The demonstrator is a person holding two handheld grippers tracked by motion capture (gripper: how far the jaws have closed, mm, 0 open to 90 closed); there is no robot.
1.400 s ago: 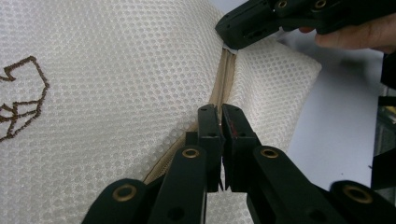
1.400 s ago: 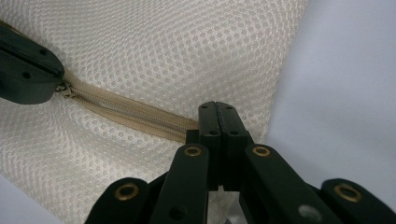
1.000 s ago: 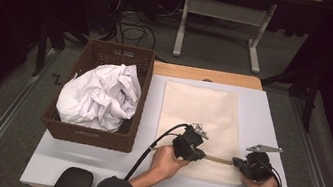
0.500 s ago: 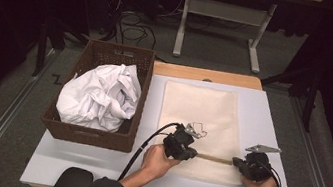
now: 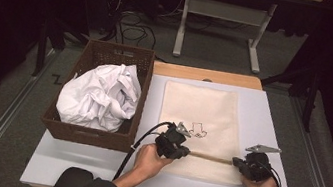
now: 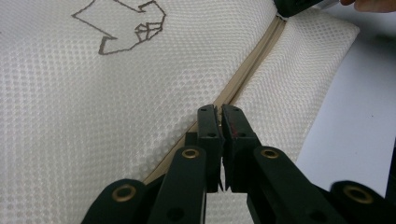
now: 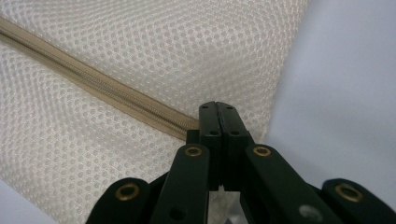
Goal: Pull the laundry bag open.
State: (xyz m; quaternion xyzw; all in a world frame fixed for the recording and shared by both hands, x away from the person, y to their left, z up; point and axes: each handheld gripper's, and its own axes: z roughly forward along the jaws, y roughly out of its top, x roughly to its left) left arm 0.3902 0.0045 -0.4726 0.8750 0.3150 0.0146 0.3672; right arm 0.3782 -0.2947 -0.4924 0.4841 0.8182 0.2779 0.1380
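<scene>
Leftward along the zipper (image 5: 210,157) the left hand-held gripper (image 5: 184,151) has slid since the earlier frames, away from the right hand-held gripper (image 5: 238,163), which has kept its place. Both have their jaws pressed together on the beige zipper of the white mesh bag (image 5: 200,111), the left one partway along (image 6: 218,108), the right one at the zipper's end by the bag's edge (image 7: 217,105). Beyond the left one a line drawing (image 5: 197,129) marks the mesh. Farther left on the desk (image 5: 271,120), a wicker basket (image 5: 120,56) holds crumpled white cloth (image 5: 98,95).
</scene>
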